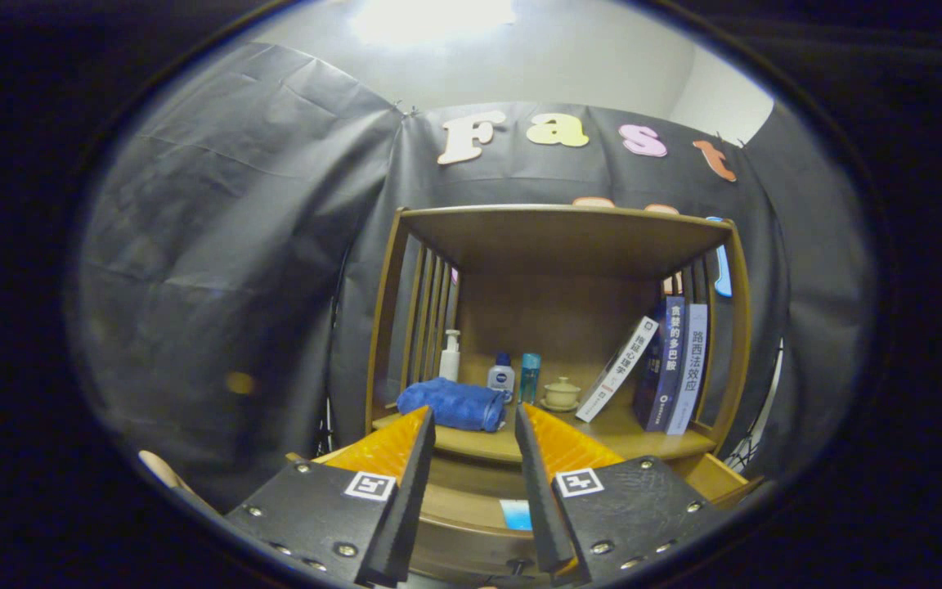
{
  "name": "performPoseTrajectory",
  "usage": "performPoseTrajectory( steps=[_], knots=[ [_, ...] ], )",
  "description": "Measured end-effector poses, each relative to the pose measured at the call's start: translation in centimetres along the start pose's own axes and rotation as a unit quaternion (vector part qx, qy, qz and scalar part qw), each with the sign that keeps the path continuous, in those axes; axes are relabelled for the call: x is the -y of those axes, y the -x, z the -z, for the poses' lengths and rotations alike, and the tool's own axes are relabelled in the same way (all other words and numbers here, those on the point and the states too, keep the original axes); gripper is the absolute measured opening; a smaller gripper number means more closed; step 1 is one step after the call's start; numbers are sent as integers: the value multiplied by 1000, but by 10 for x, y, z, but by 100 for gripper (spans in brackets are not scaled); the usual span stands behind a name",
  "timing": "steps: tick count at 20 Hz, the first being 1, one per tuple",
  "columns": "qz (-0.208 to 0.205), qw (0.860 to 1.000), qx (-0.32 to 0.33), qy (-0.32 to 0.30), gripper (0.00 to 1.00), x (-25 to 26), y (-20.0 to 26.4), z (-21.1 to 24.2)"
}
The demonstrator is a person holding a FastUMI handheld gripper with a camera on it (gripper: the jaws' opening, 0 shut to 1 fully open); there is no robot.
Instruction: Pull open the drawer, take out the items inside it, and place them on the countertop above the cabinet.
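Observation:
My gripper (473,413) is open, with nothing between its fingers. It is raised in front of a wooden cabinet and points at its countertop (487,446). A rolled blue towel (453,405) lies on the countertop just ahead of the left finger. Below, between the fingers, the drawer (459,536) stands pulled out, and its small knob (518,564) shows on the front. A light-blue item (515,514) lies inside the drawer against the right finger, partly hidden by it.
At the back of the countertop stand a white pump bottle (450,356), a small white bottle (501,376), a teal bottle (529,376) and a lidded cup on a saucer (561,394). Several books (671,364) lean at the right. A wooden shelf top (561,233) roofs the space.

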State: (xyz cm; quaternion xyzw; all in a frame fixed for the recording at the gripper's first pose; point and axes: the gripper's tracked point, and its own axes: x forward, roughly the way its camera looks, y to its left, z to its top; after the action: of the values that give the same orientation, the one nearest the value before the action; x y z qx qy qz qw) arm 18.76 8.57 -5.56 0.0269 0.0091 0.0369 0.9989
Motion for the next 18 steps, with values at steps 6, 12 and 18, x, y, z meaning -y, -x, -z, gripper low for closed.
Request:
performPoseTrajectory(
  steps=[6, 12, 18],
  knots=[
    [0, 1000, -17, 7, 57, 5, -13, 2],
    [-4, 999, -42, 27, 57, 13, -50, 9],
    [6, 993, -117, -5, 67, 42, -110, 33]
  ],
)
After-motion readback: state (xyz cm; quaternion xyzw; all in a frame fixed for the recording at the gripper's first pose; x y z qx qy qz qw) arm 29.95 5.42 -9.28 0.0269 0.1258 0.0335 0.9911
